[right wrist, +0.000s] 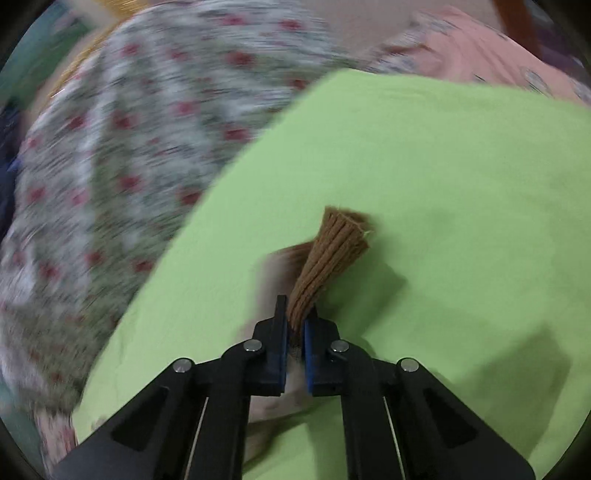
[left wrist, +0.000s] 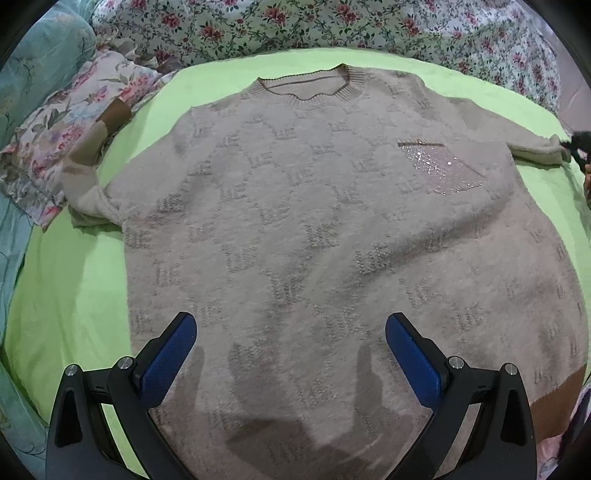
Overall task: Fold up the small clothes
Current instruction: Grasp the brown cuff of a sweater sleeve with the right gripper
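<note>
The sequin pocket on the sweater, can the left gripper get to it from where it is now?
Probably yes. The left gripper hangs open over the sweater near the hem, and nothing lies between it and the sequin pocket.

Bed surface covered by a lime-green sheet (left wrist: pixel 74 295). At 12 o'clock, a white quilt with red floral print (left wrist: pixel 332 26); at 9 o'clock, a pastel floral pillow (left wrist: pixel 66 125) against teal bedding (left wrist: pixel 33 77). Lighting even, soft shadows.
</note>
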Demonstrator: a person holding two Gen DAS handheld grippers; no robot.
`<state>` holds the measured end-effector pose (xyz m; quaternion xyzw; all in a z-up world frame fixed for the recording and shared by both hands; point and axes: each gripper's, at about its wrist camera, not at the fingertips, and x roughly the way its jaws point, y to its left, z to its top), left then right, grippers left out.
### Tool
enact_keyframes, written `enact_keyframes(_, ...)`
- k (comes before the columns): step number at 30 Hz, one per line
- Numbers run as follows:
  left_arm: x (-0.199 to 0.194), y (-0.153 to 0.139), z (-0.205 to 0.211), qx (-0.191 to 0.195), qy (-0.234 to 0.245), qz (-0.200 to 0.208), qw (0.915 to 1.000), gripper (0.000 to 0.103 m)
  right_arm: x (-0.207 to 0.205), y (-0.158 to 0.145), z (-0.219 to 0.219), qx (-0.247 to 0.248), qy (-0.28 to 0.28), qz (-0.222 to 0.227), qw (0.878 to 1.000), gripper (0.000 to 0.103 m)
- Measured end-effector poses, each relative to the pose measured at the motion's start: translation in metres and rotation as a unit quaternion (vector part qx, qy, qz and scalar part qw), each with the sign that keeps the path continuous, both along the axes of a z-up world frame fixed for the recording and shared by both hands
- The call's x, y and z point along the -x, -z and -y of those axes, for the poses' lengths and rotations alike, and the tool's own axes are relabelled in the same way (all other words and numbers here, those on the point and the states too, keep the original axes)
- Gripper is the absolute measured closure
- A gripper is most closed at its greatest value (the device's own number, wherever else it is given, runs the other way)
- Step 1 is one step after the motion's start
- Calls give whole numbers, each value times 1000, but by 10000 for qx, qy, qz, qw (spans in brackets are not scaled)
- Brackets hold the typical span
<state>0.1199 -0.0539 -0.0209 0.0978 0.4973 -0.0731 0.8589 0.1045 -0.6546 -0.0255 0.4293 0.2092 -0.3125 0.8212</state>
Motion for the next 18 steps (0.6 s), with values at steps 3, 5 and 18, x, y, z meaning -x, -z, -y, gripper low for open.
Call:
enact_keyframes(3,2,2,-1,68,34,-28,10000,1,-23,-24,-48,228,-727,184,9969,95)
enact_keyframes(5,5,2,-5,94,20,-2,10000,1,-42,-35,-84,174,-1256,371,9912,95)
enact_keyframes(18,8,-9,-64,886,-499,45,9948,1,-180,-19,-380,-816,-4122,798,9039,95)
